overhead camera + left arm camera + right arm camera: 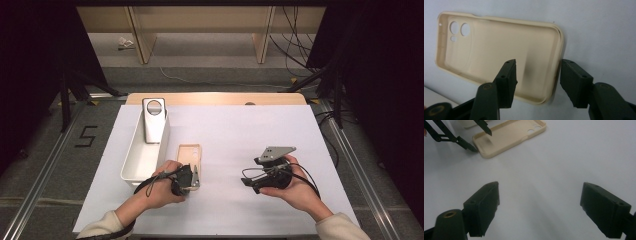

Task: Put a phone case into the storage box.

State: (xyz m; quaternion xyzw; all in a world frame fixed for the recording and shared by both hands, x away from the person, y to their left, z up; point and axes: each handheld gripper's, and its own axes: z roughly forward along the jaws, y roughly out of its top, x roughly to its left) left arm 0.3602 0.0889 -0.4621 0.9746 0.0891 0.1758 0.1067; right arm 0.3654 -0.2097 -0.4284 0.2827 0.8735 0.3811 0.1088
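A beige phone case (190, 151) lies hollow side up on the white table top (240, 130), just right of a white bin. In the left gripper view its camera holes sit at the far end of the case (494, 47). My left gripper (195, 178) (537, 75) straddles the near short wall: one jaw stands inside the shell, the other outside it, with a gap left to the wall. The right gripper view shows the case (509, 133) and the left gripper (482, 142) at the top left. My right gripper (248, 183) (540, 202) is open over bare table.
A long white bin (131, 150) stands at the left of the table. A white flat device with a round hole (154, 120) leans at its far end. The table's far wooden edge (215, 98) borders the floor beyond.
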